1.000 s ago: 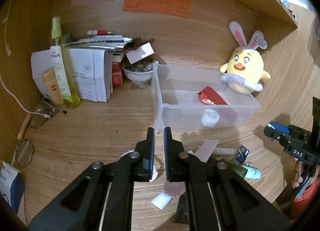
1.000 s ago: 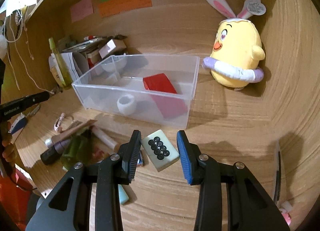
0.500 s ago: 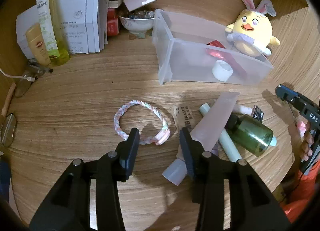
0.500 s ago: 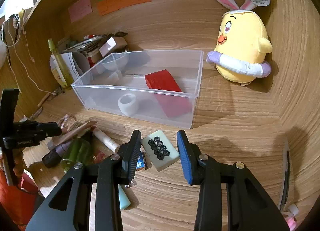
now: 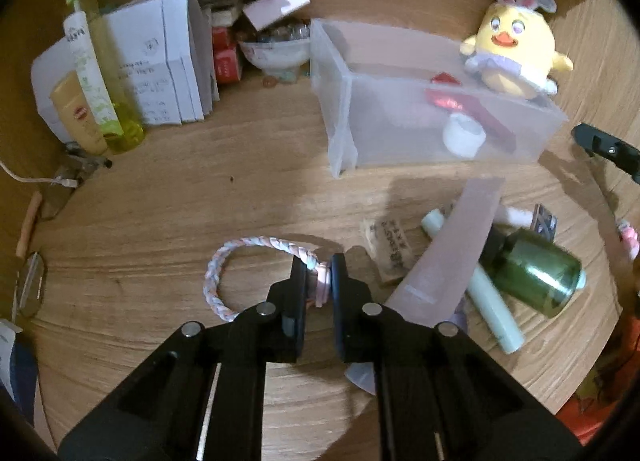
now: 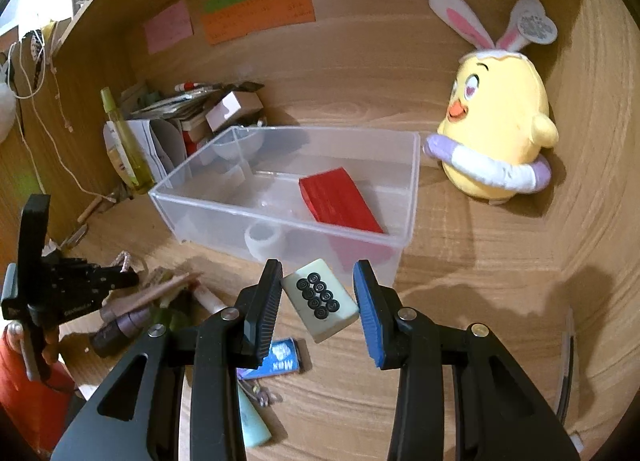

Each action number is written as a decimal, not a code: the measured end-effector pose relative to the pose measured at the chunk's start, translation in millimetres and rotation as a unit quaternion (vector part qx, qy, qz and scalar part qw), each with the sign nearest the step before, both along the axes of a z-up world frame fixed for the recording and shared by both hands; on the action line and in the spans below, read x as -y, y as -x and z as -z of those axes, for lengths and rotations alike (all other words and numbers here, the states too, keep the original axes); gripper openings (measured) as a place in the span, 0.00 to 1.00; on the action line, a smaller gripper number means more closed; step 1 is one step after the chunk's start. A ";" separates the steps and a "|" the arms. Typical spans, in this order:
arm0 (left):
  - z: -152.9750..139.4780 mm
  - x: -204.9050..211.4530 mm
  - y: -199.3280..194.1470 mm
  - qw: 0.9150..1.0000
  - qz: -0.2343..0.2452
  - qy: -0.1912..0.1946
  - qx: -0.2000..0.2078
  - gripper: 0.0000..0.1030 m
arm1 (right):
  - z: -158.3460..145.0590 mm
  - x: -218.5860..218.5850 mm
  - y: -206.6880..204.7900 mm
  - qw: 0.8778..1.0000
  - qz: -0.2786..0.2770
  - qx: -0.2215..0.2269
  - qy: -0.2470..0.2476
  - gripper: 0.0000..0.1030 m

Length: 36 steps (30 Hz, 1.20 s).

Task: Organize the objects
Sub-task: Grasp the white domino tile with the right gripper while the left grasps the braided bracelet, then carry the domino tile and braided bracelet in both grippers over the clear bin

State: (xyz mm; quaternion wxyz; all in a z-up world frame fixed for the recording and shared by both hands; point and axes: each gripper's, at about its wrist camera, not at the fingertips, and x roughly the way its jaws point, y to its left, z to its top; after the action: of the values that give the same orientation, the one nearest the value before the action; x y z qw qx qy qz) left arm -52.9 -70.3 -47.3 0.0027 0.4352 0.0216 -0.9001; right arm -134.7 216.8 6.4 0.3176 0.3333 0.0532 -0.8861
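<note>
My left gripper [image 5: 319, 276] is shut on the pink end of a braided pastel bracelet [image 5: 240, 253] that lies on the wooden desk. My right gripper [image 6: 318, 295] is open, its fingers on either side of a pale green mahjong tile [image 6: 320, 299] with black circles, apart from it. A clear plastic bin [image 6: 288, 217] behind the tile holds a red packet [image 6: 336, 201] and a white ring-shaped roll [image 6: 264, 239]. The bin also shows in the left wrist view [image 5: 432, 109]. The left gripper shows at the left of the right wrist view [image 6: 124, 280].
Right of the bracelet lie a pink tube [image 5: 452, 253], a green bottle [image 5: 536, 273], a pale green stick [image 5: 492, 301] and a small label [image 5: 390, 247]. A yellow bunny-eared plush [image 6: 496, 141] stands by the back wall. Papers, bottles and a bowl [image 5: 276, 51] crowd the back left.
My left gripper opened, came down over the bracelet and has now shut on its pink end. My right gripper stays open around the mahjong tile.
</note>
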 end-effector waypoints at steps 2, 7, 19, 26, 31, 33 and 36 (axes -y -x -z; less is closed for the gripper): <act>-9.3 0.1 -1.6 1.000 -0.004 0.003 -0.016 0.10 | -4.4 3.2 3.5 1.000 -0.001 -0.005 0.002 0.33; -37.1 -1.4 -2.0 0.998 -0.003 -0.003 -0.056 0.10 | -17.6 8.6 10.4 1.000 0.000 -0.021 0.010 0.33; -86.2 -19.2 17.5 0.993 0.009 -0.016 -0.119 0.10 | -45.5 23.3 30.4 0.998 0.003 -0.060 0.009 0.33; -105.2 -24.7 34.4 0.990 0.011 -0.027 -0.140 0.10 | -50.7 36.4 44.5 0.998 0.005 -0.070 -0.001 0.33; -110.1 -29.8 46.3 0.988 0.010 -0.035 -0.150 0.10 | -54.1 44.5 54.1 0.997 0.006 -0.074 -0.003 0.33; -110.5 -32.5 51.9 0.988 0.010 -0.037 -0.150 0.10 | -52.1 48.0 57.4 0.997 0.006 -0.072 -0.005 0.33; -109.4 -35.8 61.2 0.988 0.012 -0.039 -0.147 0.10 | -46.7 54.1 63.3 0.998 0.003 -0.065 -0.011 0.33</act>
State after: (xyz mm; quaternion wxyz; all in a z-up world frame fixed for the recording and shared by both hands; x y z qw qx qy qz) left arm -114.1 -34.5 62.1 -0.0283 0.2986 0.0520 -0.9525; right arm -198.0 162.7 53.1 0.3068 0.2783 0.0822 -0.9065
